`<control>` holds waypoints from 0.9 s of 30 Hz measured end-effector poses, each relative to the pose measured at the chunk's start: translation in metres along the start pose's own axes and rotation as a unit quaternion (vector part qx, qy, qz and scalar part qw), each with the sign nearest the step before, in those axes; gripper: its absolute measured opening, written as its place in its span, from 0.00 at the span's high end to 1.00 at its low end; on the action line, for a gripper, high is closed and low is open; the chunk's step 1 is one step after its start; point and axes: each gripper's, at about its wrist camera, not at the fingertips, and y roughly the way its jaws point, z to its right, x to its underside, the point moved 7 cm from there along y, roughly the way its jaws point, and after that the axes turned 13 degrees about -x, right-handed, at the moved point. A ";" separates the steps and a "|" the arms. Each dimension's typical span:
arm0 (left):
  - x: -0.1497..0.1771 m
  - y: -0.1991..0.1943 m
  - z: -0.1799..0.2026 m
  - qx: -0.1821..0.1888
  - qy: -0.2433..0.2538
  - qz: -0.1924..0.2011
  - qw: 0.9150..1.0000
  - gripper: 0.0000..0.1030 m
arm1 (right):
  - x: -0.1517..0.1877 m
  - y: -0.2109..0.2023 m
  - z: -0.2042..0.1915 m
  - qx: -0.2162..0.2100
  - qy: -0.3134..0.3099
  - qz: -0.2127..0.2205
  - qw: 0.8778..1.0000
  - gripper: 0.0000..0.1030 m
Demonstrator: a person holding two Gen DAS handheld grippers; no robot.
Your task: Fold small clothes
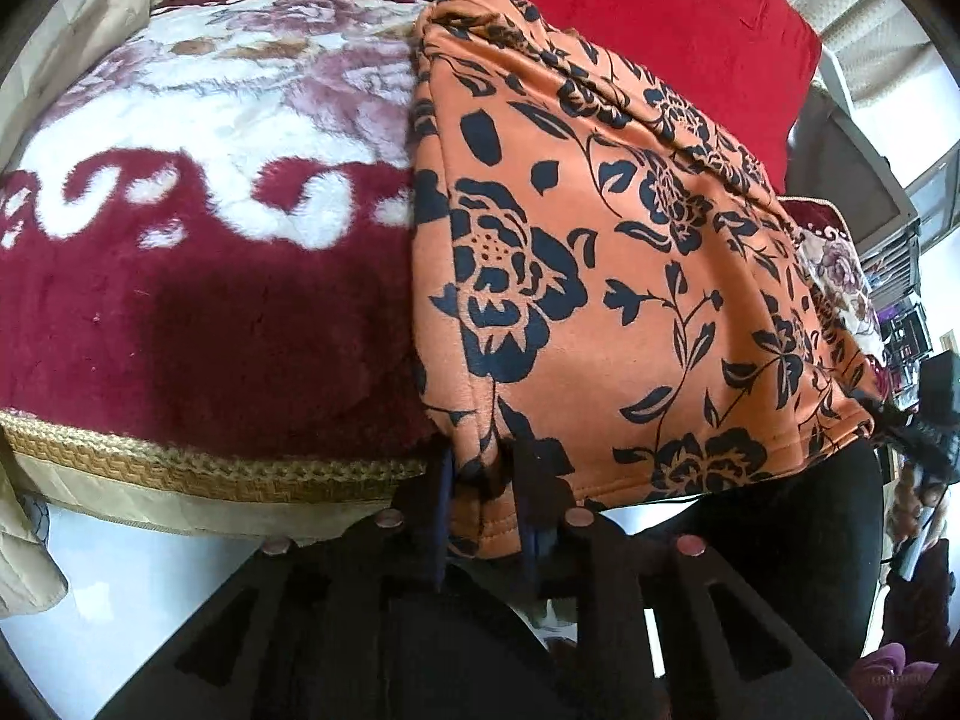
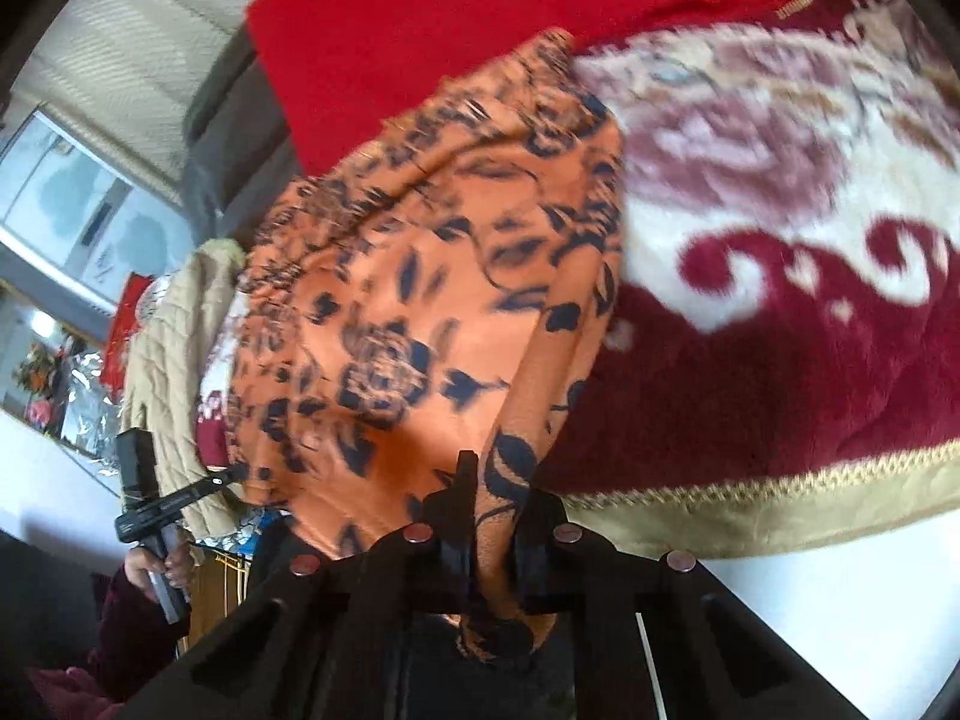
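Orange fleece with black floral print, pinched at both near corners. Left gripper [image 1: 483,498] clamped narrow on the near hem of the garment [image 1: 600,276], fabric bunched between the pads. Right gripper [image 2: 489,516] closed tight on a gathered fold of the same garment [image 2: 420,312], cloth trailing down past the fingers.

Garment position: draped over the near edge of the plush blanket [image 1: 180,312], most of it lying on top, near hem hanging off the braided gold trim [image 1: 210,468].

Handling, as judged: soft, thick-ish, light; zero stiffness, will sag and fold on itself wherever unsupported. Napped surface likely grippy against the blanket pile, so dragging probably bunches it; lifting clear looks safer. Stitched hem the best hold, doubled layers, less slip than single-layer body cloth.

Edges and room: beside the garment, wide bare blanket in the left wrist view, good landing zone for the fold. Beyond the garment, red cushion [image 1: 660,18] touching its far end; limited run that way. Off the near blanket edge, pale floor below. Right view motion-blurred, fine detail unreadable.
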 end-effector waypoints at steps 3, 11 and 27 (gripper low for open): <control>-0.004 -0.003 0.004 0.005 0.003 0.006 1.000 0.93 | -0.006 -0.004 -0.006 -0.010 -0.004 0.006 1.000 0.91; -0.057 -0.073 0.022 0.092 0.001 0.083 0.992 0.94 | -0.045 -0.026 -0.029 -0.045 -0.015 0.043 0.998 0.91; -0.316 -0.056 -0.006 0.060 -0.075 0.113 0.989 0.94 | -0.271 0.001 -0.022 -0.079 0.018 0.146 0.986 0.91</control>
